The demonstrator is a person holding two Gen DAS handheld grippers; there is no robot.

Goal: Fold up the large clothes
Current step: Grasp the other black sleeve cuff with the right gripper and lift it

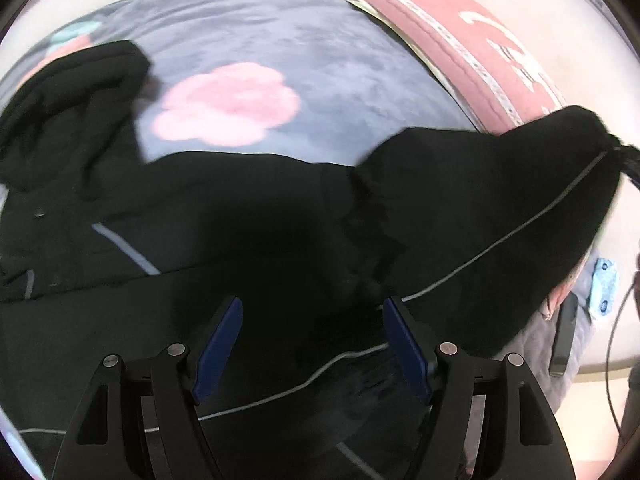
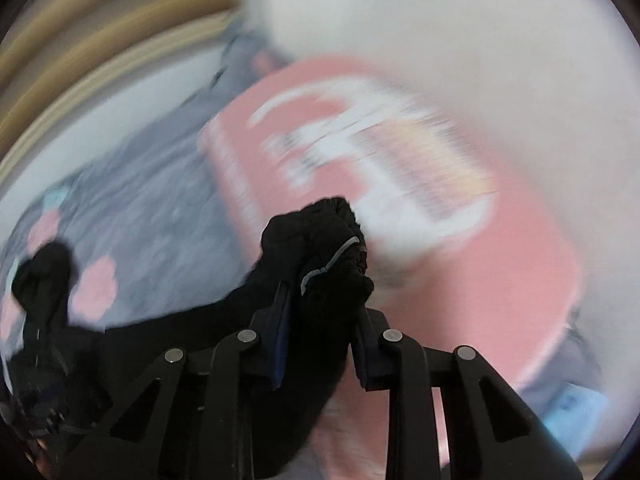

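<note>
1. Left wrist view: a pink rectangular printed pillow [image 1: 460, 52] lies on the grey plush blanket with pink flowers [image 1: 280, 40]. The black jacket with thin grey piping [image 1: 240, 208] sprawls across the blanket, under the left gripper [image 1: 312, 312], whose jaws are spread.
2. Right wrist view, blurred: the right gripper [image 2: 320, 300] pinches a bunched jacket end [image 2: 320, 240], lifted before the pillow [image 2: 500, 240].
</note>
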